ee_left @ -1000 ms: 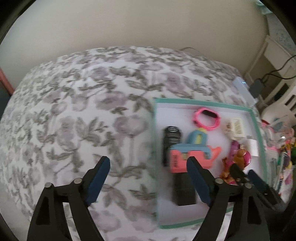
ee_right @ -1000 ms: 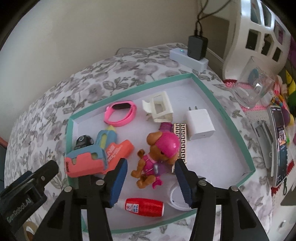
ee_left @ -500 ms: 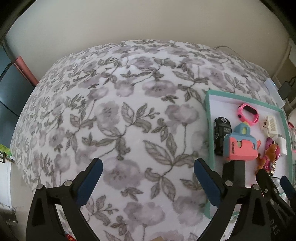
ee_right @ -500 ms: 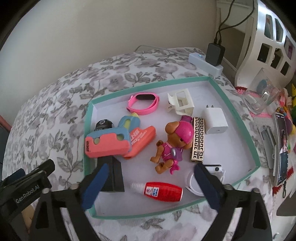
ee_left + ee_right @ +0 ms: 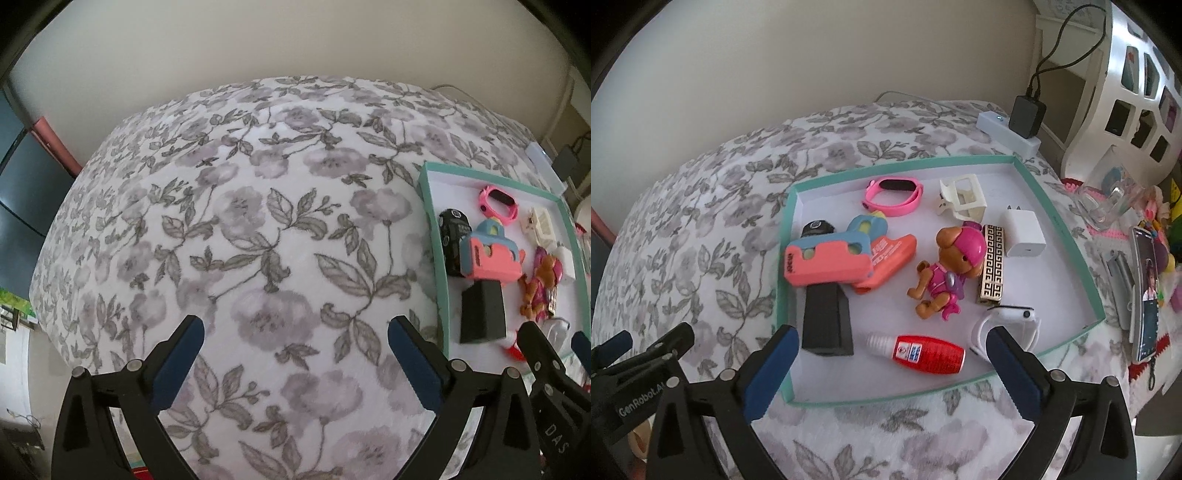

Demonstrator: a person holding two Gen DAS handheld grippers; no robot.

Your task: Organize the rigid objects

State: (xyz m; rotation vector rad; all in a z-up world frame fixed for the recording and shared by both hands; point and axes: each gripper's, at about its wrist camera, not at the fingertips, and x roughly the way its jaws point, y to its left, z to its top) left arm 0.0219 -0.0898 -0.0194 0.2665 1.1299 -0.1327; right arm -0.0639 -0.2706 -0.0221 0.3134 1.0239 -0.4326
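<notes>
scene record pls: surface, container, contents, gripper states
surface: floral grey-and-white cloth
container: shallow white tray with teal rim
contents: pink wristband; coral-and-blue toy gun; black box; pink-helmeted puppy figure; red glue bottle; white charger cube
left gripper: open, empty
right gripper: jaws opening, nothing gripped

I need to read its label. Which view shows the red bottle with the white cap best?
The right wrist view: the red bottle with the white cap lies whole there. The left wrist view shows only a red sliver.
</notes>
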